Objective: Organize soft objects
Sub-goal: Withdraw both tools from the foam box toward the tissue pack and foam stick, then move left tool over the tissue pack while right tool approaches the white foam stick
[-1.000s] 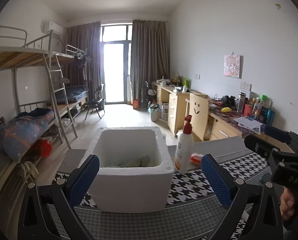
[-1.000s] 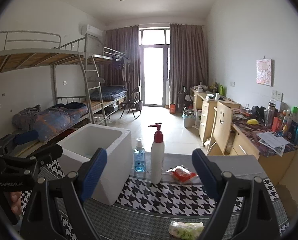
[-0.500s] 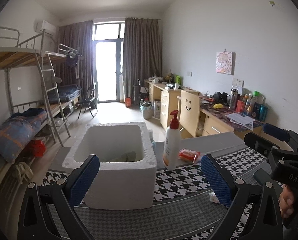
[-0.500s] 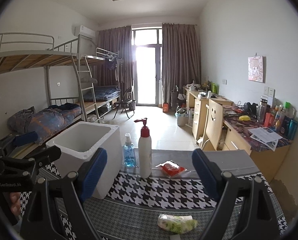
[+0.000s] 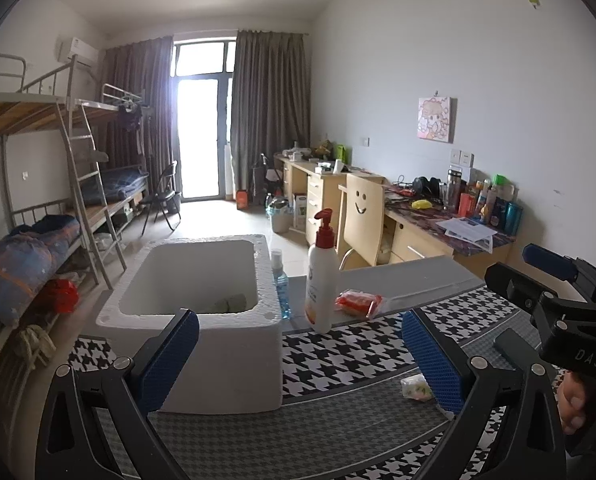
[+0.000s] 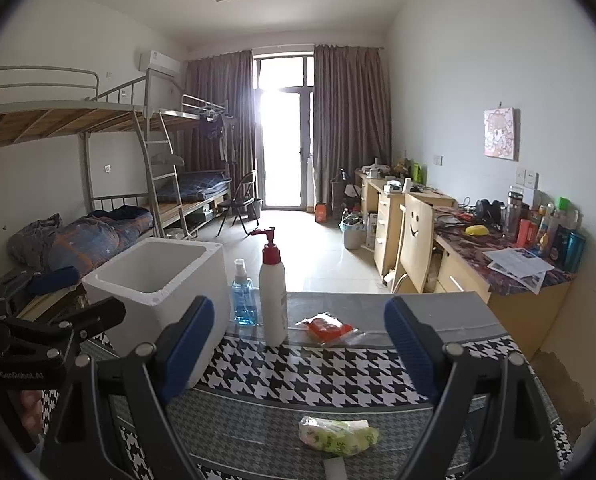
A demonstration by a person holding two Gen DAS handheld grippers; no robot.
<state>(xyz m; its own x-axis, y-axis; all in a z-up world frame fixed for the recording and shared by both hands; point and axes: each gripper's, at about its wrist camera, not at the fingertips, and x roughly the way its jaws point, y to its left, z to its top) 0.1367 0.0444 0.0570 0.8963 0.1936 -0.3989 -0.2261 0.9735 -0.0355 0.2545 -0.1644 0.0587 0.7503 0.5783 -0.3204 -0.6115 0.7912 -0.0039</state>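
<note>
A white foam box (image 5: 202, 320) (image 6: 158, 280) stands on the houndstooth table, with something pale green lying inside it (image 5: 230, 303). A green-and-white soft pack (image 6: 337, 432) (image 5: 415, 386) lies on the cloth close in front of my right gripper (image 6: 298, 344), whose jaws stand wide apart with nothing between them. A red-orange packet (image 6: 325, 326) (image 5: 357, 302) rests further back beside the pump bottle. My left gripper (image 5: 298, 364) hovers open in front of the box and holds nothing.
A white pump bottle (image 5: 321, 276) (image 6: 274, 288) with a red top and a small blue spray bottle (image 6: 244, 294) stand right of the box. A desk with a chair lines the right wall, bunk beds the left. A hand holds each gripper's handle.
Both views have swung so that the box and bottles sit further left and lower. The green-and-white pack has come more fully into the right view and now shows in the left view.
</note>
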